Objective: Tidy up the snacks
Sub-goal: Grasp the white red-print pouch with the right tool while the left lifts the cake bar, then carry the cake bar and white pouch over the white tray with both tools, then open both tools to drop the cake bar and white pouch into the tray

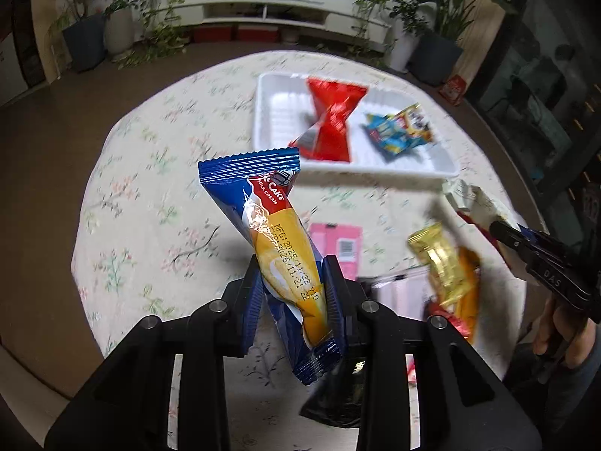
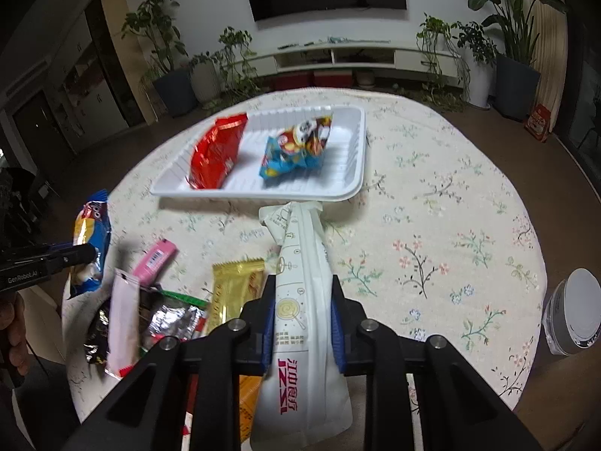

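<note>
My left gripper [image 1: 292,293] is shut on a blue and yellow cake packet [image 1: 270,240], held up above the table; the same packet [image 2: 90,248] shows at the left of the right wrist view. My right gripper [image 2: 302,315] is shut on a long white snack pouch [image 2: 304,285], whose far end reaches the near rim of the white tray [image 2: 349,188]. The white tray [image 1: 263,112] holds a red packet [image 1: 330,120] and a blue packet [image 1: 402,131]. The red packet [image 2: 216,158] lies left of the blue packet [image 2: 296,150].
Loose snacks lie on the flowered tablecloth [image 2: 432,225]: a gold packet [image 2: 233,289], a pink packet [image 2: 154,259], a pale pink sachet [image 2: 122,323] and a silver foil packet [image 2: 169,319]. A white tub [image 2: 573,312] stands off the table's right edge. Plants and a TV shelf line the back.
</note>
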`<state>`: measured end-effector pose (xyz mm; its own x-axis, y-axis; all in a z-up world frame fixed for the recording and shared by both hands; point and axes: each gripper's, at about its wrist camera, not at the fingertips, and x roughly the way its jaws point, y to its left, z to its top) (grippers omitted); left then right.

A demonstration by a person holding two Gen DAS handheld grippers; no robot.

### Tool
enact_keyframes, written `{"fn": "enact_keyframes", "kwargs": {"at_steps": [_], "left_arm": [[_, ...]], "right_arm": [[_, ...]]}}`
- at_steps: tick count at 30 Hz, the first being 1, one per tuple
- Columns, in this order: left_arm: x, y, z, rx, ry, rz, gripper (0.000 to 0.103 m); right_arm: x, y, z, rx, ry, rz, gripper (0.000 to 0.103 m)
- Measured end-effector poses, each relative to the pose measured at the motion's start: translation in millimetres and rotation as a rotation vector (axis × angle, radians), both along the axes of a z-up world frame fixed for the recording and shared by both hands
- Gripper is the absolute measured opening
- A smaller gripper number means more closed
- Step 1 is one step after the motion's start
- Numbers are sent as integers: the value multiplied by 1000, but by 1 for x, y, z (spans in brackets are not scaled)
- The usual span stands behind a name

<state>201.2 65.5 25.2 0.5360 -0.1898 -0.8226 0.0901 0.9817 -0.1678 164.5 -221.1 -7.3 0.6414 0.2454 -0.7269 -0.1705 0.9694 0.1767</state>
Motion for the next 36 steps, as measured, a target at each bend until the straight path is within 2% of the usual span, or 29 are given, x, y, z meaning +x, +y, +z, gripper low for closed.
{"fn": "enact_keyframes", "kwargs": {"at_steps": [4, 8, 11, 15, 20, 23, 31, 34, 35, 36], "left_arm": [[14, -6, 22, -18, -30, -32, 29], [41, -12, 42, -29, -63, -59, 29], [73, -13, 56, -40, -88, -60, 29], [120, -21, 60, -9, -92, -78, 29], [179, -24, 27, 14, -31, -54, 29], [199, -24, 5, 6, 1, -59, 29], [209, -35, -14, 20, -10, -103, 30], [207, -36, -19, 30, -23, -109, 31], [206, -36, -20, 39, -23, -105, 35], [205, -36, -20, 46, -25, -101, 45]], "right_arm": [[0, -7, 23, 90, -44, -3, 25], [7, -2, 53, 106, -95, 11, 25], [31, 8, 72, 122, -111, 14, 25], [78, 30, 85, 158, -122, 1, 25], [137, 61, 71, 135, -87, -30, 25], [163, 71, 53, 111, -50, -50, 25], [198, 75, 3, 48, 54, -64, 25], [199, 75, -5, 51, 62, -65, 26], [198, 75, -5, 49, 60, -61, 28], [198, 76, -6, 48, 59, -60, 34]]}}
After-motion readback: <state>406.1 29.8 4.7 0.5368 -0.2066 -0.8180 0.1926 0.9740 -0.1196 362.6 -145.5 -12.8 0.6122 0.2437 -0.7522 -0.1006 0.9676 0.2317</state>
